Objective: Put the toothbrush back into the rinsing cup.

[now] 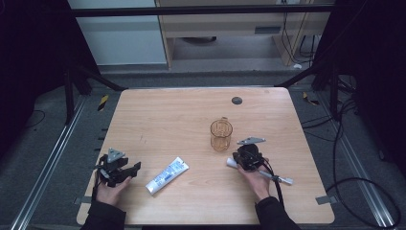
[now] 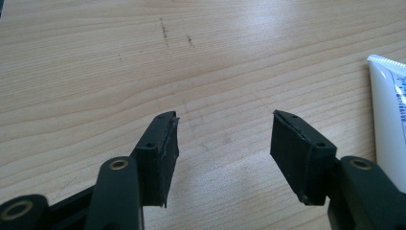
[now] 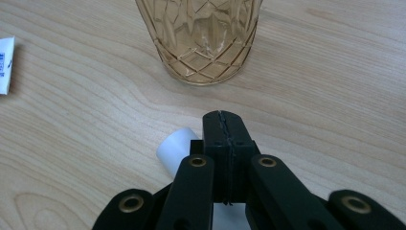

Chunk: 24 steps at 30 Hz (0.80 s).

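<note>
Right gripper (image 3: 225,120) fingers clenched empty, above white cylindrical toothbrush handle (image 3: 176,149); amber cut-glass cup (image 3: 198,40) just ahead. Left gripper (image 2: 222,139) fingers released over bare wooden bench (image 2: 95,72); white toothpaste tube (image 2: 389,120) beside.

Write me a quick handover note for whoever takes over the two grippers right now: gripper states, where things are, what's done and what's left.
Left gripper: open, holding nothing, low over the table beside the tube.
Right gripper: shut, nothing between its jaws, poised over the white end of a stick-like item that lies flat.
Amber glass: upright just beyond the right gripper, apparently with nothing in it.
Done: nothing picked up yet.
Left: probably open the right gripper, grasp the stick-like item, then deal with the tube.
</note>
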### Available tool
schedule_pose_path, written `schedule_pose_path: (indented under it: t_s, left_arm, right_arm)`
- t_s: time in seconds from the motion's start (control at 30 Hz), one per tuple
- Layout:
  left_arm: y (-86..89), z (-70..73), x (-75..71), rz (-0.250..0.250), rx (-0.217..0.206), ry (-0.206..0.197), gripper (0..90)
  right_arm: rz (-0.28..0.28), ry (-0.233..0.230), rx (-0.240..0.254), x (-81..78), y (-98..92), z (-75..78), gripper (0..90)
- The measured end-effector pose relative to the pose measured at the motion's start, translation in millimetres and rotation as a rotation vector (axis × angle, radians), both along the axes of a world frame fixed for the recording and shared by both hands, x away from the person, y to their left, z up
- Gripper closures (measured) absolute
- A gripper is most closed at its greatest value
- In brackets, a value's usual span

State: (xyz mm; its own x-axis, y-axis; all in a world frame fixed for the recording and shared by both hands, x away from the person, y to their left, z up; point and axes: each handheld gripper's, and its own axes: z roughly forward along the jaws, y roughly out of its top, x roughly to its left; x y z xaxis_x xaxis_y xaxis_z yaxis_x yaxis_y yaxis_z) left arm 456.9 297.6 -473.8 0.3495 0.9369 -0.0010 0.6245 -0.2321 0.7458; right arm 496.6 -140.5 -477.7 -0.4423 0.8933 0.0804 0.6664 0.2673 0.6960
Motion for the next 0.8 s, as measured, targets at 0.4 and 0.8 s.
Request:
schedule_pose_path:
  t_s: [0.4,0.8]
  left_arm:
    - [0.2,0.6,-0.6,-0.004,-0.002,0.001,41.9]
    - [-0.5,1.0,-1.1,-0.008,0.000,0.001,41.8]
  right_arm:
    - [0.024,0.019,-0.013,-10.1,-2.1,-1.1,90.0]
    - [0.047,0.031,-0.011,-23.4,-2.7,1.7,90.0]
